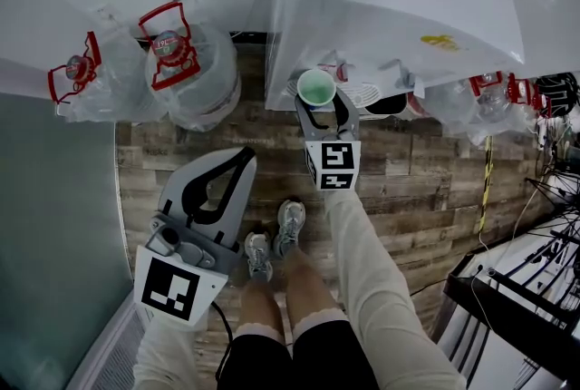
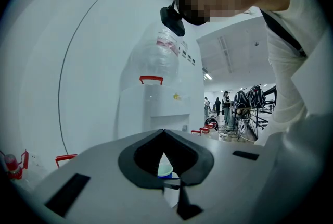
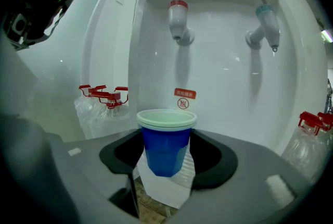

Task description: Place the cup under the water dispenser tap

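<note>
While the right gripper (image 3: 167, 137) pinches one blue cup (image 3: 165, 154), centre frame, below one red tap (image 3: 178, 19) and one blue tap (image 3: 265, 22), the left gripper (image 2: 164, 132) is pressed together, empty.

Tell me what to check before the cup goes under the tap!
1. Cup gripped by the right gripper: ok.
2. Cup upright: ok.
3. Cup lined up with the red tap: roughly ok, slightly left of it.
4. Cup under the tap: not ok, it sits in front of it, not beneath.
5. Drip tray free: cannot tell, partly hidden.
6. Left gripper out of the way: ok, shut, empty, off to the side.
</note>
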### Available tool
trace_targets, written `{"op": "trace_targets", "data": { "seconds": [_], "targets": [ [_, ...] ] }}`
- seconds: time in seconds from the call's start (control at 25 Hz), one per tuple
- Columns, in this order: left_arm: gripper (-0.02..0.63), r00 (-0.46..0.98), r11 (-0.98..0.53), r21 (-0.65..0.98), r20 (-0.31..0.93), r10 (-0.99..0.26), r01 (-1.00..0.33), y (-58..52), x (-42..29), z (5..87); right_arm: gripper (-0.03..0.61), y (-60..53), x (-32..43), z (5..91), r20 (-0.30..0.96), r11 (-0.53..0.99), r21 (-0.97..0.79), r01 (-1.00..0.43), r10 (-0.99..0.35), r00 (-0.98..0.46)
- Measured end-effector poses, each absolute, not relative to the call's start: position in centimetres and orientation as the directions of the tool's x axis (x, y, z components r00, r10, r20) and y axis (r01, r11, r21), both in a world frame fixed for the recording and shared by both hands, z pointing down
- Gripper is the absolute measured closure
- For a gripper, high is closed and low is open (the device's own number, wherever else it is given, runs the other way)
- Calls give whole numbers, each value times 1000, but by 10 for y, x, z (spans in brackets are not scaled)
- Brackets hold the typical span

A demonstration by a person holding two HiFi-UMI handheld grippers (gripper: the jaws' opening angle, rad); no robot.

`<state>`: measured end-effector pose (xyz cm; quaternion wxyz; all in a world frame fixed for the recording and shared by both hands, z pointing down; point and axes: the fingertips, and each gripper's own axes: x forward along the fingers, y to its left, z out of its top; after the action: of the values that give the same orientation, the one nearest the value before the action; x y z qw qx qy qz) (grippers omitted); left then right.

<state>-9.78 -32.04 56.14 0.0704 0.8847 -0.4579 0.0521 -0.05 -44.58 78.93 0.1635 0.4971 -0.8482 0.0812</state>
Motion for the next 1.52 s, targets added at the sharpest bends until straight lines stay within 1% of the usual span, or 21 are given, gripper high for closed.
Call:
{"op": "trace_targets", "data": {
  "seconds": [0.4, 0.64, 0.84, 1.08, 1.28, 1.52],
  "targets": [
    [609, 579, -574, 80, 147, -802, -815, -321, -96, 560, 293, -440, 2, 794, 372, 490, 26, -871, -814, -447],
    [609, 581, -577, 78, 156, -799, -813, -321, -97, 563, 307, -444, 2, 800, 387, 473, -2, -881, -812, -437],
    [609, 580, -575, 81, 155, -800, -814, -322, -99, 564, 304, -450, 0, 800, 385, 469, -26, -883, -810, -442],
    [609, 581, -575, 88, 159, -798, -814, -323, -99, 564, 283, -449, -3, 804, 419, 476, -52, -878, -787, -452],
    [609, 577, -571, 90, 165, -800, -816, -320, -100, 562, 239, -444, -2, 804, 428, 471, -72, -879, -782, -454],
    [609, 581, -574, 91, 169, -797, -814, -314, -100, 554, 235, -432, 9, 785, 404, 437, -102, -894, -803, -438]
  ]
}}
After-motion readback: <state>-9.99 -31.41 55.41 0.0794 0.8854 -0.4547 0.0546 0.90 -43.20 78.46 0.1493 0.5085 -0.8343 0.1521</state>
